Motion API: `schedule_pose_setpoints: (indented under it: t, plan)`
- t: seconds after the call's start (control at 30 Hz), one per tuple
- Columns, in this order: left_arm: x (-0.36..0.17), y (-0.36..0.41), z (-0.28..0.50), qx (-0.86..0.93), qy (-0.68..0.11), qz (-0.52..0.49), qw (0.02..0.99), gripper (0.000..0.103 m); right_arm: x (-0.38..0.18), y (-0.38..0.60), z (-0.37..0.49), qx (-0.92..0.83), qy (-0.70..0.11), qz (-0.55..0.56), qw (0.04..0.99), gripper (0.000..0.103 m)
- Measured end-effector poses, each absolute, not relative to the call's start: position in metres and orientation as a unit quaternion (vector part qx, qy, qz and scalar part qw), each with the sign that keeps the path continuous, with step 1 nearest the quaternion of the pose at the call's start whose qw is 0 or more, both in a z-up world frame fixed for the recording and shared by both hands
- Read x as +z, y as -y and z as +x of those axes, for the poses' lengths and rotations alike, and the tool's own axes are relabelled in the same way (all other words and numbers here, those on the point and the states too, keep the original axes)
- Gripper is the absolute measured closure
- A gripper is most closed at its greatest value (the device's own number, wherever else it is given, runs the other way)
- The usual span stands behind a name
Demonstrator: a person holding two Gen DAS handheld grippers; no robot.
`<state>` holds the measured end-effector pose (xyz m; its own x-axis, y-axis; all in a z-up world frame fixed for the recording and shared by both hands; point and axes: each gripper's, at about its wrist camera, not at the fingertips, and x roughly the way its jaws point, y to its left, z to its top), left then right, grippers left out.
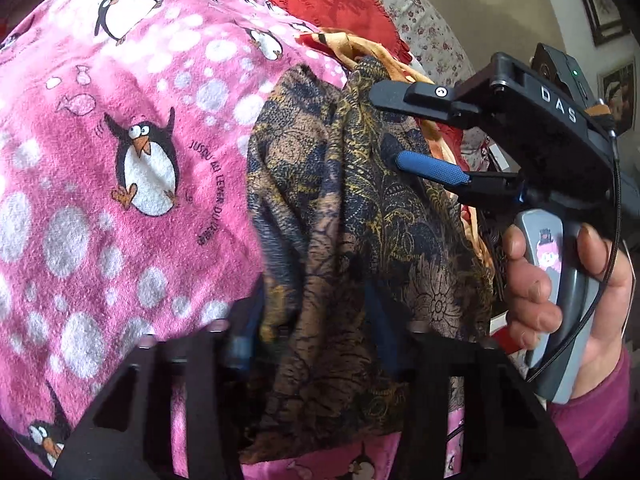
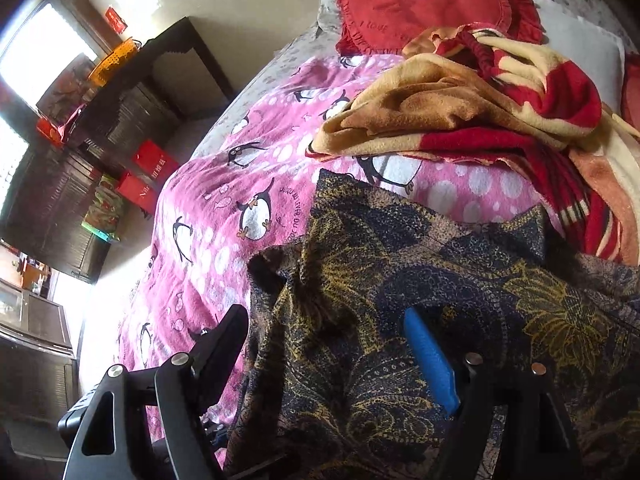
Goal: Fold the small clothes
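Note:
A dark floral patterned garment (image 1: 340, 216) in navy, brown and gold hangs bunched over the pink penguin blanket (image 1: 100, 160). It fills the lower right of the right wrist view (image 2: 400, 280). My left gripper (image 1: 316, 344) has the cloth draped between its fingers, which are mostly hidden by it. My right gripper (image 1: 384, 128) shows in the left wrist view with its jaws apart, the blue pad (image 1: 432, 168) pressing on the cloth. In its own view (image 2: 320, 344) the jaws are wide apart with cloth between them.
A red heart-shaped cushion (image 2: 420, 0) and a crumpled tan and red blanket (image 2: 480, 100) lie at the far end of the bed. Dark wooden cabinets (image 2: 60, 200) and red bags (image 2: 148, 172) stand on the floor left of the bed.

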<state>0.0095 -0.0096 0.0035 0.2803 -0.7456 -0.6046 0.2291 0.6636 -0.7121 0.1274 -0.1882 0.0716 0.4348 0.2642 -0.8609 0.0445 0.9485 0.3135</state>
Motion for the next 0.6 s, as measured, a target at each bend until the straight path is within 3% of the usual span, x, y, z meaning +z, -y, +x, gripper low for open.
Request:
schedule_pose_setpoints:
  t: [0.1, 0.43, 0.6]
  plan:
    - [0.006, 0.006, 0.006, -0.33, -0.493, -0.254, 0.764, 0.085, 0.069, 0.191, 0.135, 0.061, -0.54, 0.157, 0.825, 0.024]
    - [0.046, 0.028, -0.032, -0.377, -0.42, -0.147, 0.812, 0.086, 0.069, 0.173, 0.16, 0.081, -0.572, 0.145, 0.803, 0.019]
    - [0.049, 0.035, -0.039, -0.384, -0.416, -0.124, 0.815, 0.086, 0.066, 0.148, 0.167, 0.085, -0.591, 0.082, 0.798, 0.017]
